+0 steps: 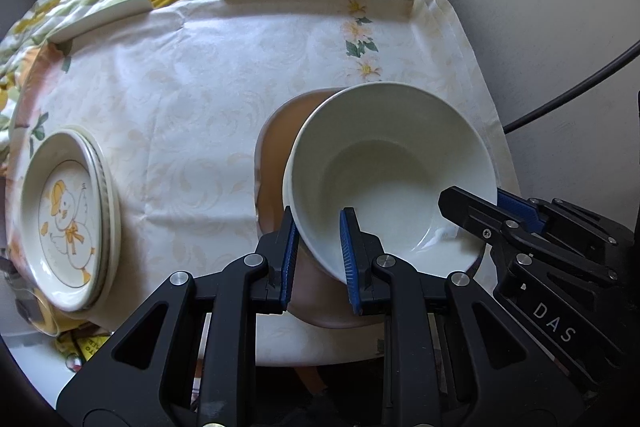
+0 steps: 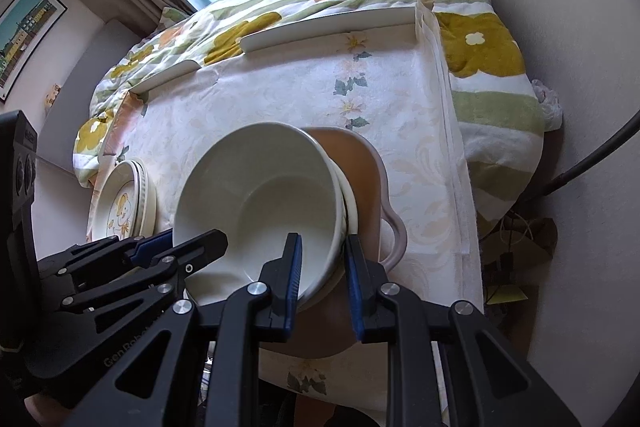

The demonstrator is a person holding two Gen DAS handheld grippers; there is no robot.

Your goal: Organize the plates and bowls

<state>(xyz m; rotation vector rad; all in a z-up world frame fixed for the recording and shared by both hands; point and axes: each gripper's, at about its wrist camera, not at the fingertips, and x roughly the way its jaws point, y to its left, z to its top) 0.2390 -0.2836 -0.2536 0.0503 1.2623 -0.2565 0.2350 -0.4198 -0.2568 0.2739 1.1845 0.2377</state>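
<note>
Duck plates [image 1: 66, 223]: a small stack at the far left of the table [image 1: 192, 115], well apart from the grippers; I take it for the plate pile, already sorted.

Left gripper [image 1: 319, 251]: its blue pads [image 1: 347, 251] straddle the near-left rim of the white bowl [image 1: 394, 171], one outside the wall and one inside. The pads seem to pinch the rim, probably to carry the bowl level.

White bowl: middle of the table, slightly tilted, sitting over the brown dish [image 1: 276, 155] (whether it rests in it or hangs just above, I cannot tell). The right wrist view shows a second pale rim [image 2: 351, 203] just under it, so bowls seem to be nesting here.

Brown dish: low, wide, with a handle loop [image 2: 396, 231] on its right; likely the base of the bowl stack.

Right gripper [image 2: 323, 267]: fingers straddle the bowl's near-right rim, inner pad [image 2: 294, 263] against the inside wall, outer pad standing slightly off, so I cannot tell if it truly clamps.
</note>
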